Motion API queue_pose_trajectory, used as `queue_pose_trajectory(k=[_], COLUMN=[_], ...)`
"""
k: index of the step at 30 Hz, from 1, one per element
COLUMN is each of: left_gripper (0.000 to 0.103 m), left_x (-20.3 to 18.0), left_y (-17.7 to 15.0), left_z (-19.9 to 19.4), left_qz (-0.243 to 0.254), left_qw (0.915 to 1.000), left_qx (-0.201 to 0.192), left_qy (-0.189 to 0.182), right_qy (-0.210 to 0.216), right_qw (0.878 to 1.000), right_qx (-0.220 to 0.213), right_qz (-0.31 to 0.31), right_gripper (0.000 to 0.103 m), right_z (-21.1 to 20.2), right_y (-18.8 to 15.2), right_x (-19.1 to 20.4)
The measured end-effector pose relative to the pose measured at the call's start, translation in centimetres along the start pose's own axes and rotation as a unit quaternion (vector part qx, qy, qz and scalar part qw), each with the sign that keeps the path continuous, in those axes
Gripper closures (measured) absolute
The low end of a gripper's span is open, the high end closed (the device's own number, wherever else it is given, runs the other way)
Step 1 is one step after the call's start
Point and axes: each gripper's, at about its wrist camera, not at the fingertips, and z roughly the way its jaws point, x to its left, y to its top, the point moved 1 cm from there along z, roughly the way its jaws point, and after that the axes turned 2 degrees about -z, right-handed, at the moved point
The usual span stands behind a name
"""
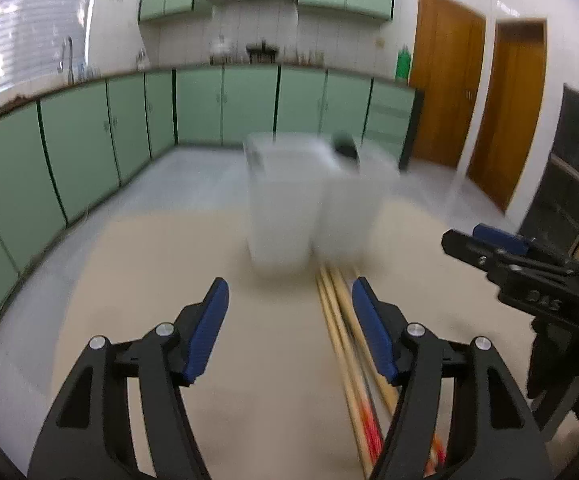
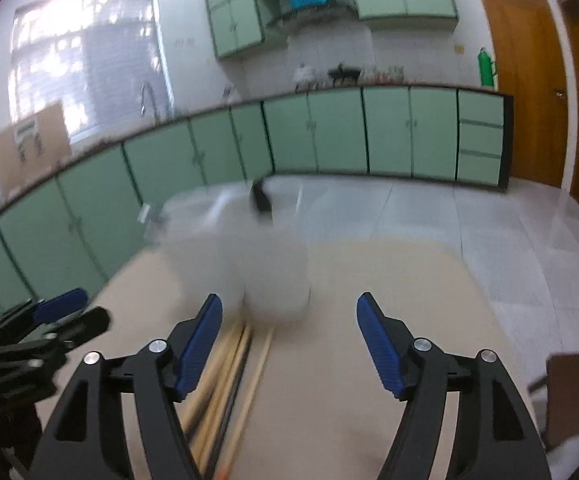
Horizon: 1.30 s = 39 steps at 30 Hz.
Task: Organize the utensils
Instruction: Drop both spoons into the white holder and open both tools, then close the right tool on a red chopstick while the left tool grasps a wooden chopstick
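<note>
Two translucent white tubs (image 1: 281,200) (image 2: 241,252) stand side by side on a beige table (image 1: 149,280) (image 2: 389,272), both blurred. A black utensil end (image 1: 345,146) (image 2: 260,198) sticks out of one tub. Several wooden chopsticks (image 1: 341,320) (image 2: 229,360) lie on the table in front of the tubs. My left gripper (image 1: 289,286) (image 2: 93,306) is open and empty, with the chopsticks just inside its right finger. To their right my right gripper (image 2: 289,300) (image 1: 473,238) is open and empty, and the chopsticks run under its left finger.
Green floor cabinets (image 1: 89,152) line the far walls beyond a pale tiled floor. Wooden doors (image 1: 445,80) stand at the right. A brown chair (image 2: 573,388) sits by the table's right edge. A dark cabinet (image 1: 577,160) is at the far right.
</note>
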Motion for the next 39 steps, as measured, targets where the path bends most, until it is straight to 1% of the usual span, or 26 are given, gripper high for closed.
queue_pose_trajectory(k=[1,4,6,7,9,12,14,16,19,21,27,31,35,39], left_gripper=[0.038,0.035,0.035,0.035,0.034,0.034,0.033,0.032,0.032,0.031,0.030,0.030,0.030,0.029], left_x=[-0.1,0.0,0.2,0.2,0.3,0.0,-0.2,-0.5,-0.5,-0.5,-0.1,-0.1,-0.5,-0.8], left_y=[-1.4,-4.4,-6.3,-7.2,-8.7,-10.3,-10.4,-10.4,-10.5,-10.6,-10.8,-10.8,-10.7,-10.8], left_z=[-0.2,-0.9,-1.4,-1.7,-2.1,-2.5,-2.6,-2.9,-2.9,-3.0,-3.2,-3.4,-3.3,-3.6], left_qz=[0.000,0.000,-0.004,-0.002,0.001,-0.005,-0.001,0.003,0.004,0.004,0.002,0.003,0.006,0.010], left_qw=[0.9997,0.9978,0.9957,0.9952,0.9939,0.9924,0.9925,0.9931,0.9925,0.9923,0.9922,0.9924,0.9928,0.9933], left_qx=[0.023,0.065,0.092,0.098,0.109,0.121,0.120,0.115,0.119,0.121,0.121,0.119,0.117,0.113], left_qy=[0.003,0.010,0.009,0.011,0.020,0.016,0.021,0.025,0.026,0.027,0.030,0.029,0.026,0.018], right_qy=[0.003,-0.005,-0.008,-0.013,-0.001,-0.006,-0.005,-0.005,-0.003,-0.008,-0.022,-0.018,-0.030,-0.013], right_qw=[1.000,0.998,0.997,0.996,0.994,0.993,0.991,0.991,0.989,0.989,0.990,0.990,0.990,0.993], right_qx=[0.018,0.059,0.074,0.084,0.101,0.114,0.126,0.130,0.135,0.137,0.136,0.137,0.132,0.121], right_qz=[-0.003,-0.019,-0.035,-0.039,-0.033,-0.040,-0.039,-0.040,-0.052,-0.062,-0.033,-0.002,-0.028,-0.005], right_gripper=[0.034,0.034,0.034,0.034,0.035,0.038,0.041,0.041,0.041,0.042,0.042,0.042,0.043,0.044], right_z=[-0.3,-1.8,-2.7,-3.2,-3.7,-3.6,-3.2,-3.0,-3.1,-3.1,-3.9,-4.2,-4.1,-4.8], right_y=[-1.3,-5.2,-6.9,-8.0,-9.3,-10.1,-10.6,-10.6,-10.8,-11.0,-11.1,-10.9,-11.0,-10.9], right_x=[0.4,1.6,2.4,2.7,3.3,4.1,4.2,4.4,4.9,5.3,3.6,2.3,3.0,2.7])
